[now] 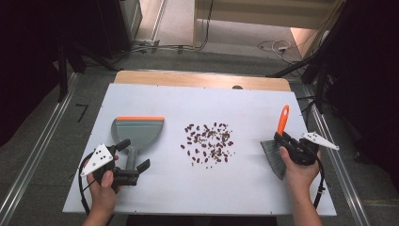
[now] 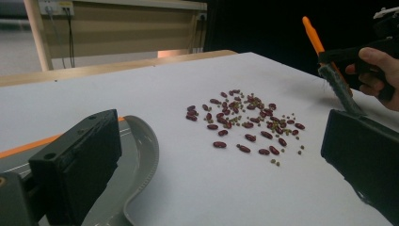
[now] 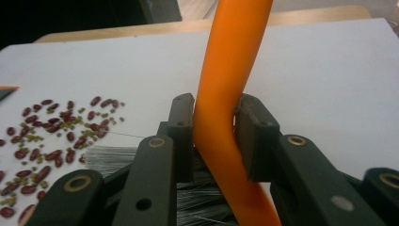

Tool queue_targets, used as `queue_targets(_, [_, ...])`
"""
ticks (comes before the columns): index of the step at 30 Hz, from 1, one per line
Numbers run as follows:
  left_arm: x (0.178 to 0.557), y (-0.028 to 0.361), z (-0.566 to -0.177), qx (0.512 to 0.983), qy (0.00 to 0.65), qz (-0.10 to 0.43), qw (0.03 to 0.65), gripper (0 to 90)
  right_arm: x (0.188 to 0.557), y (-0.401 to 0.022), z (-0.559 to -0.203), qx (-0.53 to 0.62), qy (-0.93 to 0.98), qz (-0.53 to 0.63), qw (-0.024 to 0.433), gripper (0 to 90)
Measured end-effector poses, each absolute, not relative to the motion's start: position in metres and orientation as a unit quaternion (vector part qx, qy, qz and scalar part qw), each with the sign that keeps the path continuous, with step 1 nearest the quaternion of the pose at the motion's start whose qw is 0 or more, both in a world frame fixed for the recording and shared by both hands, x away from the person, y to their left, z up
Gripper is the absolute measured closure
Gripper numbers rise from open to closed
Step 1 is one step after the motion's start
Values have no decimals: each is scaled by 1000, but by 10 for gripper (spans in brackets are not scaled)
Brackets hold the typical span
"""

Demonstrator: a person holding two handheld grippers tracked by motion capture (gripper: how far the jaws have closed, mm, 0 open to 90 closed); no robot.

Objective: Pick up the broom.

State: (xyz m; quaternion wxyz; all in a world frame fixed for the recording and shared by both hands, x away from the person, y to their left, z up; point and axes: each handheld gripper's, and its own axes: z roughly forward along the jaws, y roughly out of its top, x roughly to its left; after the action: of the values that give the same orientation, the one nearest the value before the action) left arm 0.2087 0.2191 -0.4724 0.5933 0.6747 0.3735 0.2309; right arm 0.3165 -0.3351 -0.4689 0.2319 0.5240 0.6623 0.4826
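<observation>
Right gripper (image 3: 214, 136): clamped on brush (image 1: 277, 148) handle; its own view shows pads pressing orange stem.
Left gripper (image 1: 134, 157): jaws wide, straddling dustpan (image 1: 138, 132) handle.
Beans (image 1: 209, 142): mid-tabletop (image 1: 244, 188), brush at their 3 o'clock, dustpan at 9.
Writing: none readable.

Right gripper view: the brush (image 3: 226, 94) handle runs out of frame at top and bottom, and its bristles are mostly hidden behind the right tool (image 3: 214, 136), whose linkage is cut by the lower edge. Left gripper view: the dustpan (image 2: 136, 155) is largely covered by the near jaw of the left tool (image 2: 211, 155) and cut off at the left and bottom edges, so the grip on its handle cannot be seen there. High view: the small greenish grains among the beans (image 1: 209, 141) are too small to identify.
</observation>
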Motion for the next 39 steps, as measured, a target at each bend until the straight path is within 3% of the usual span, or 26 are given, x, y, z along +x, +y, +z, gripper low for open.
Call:
queue_targets(25, [204,204,-465,680,350,218,607,1,286,-296,-417,422,649,584,245,684])
queue_targets(39, [204,177,-456,693,328,203,609,1,273,-248,-411,372,674,602,214,685])
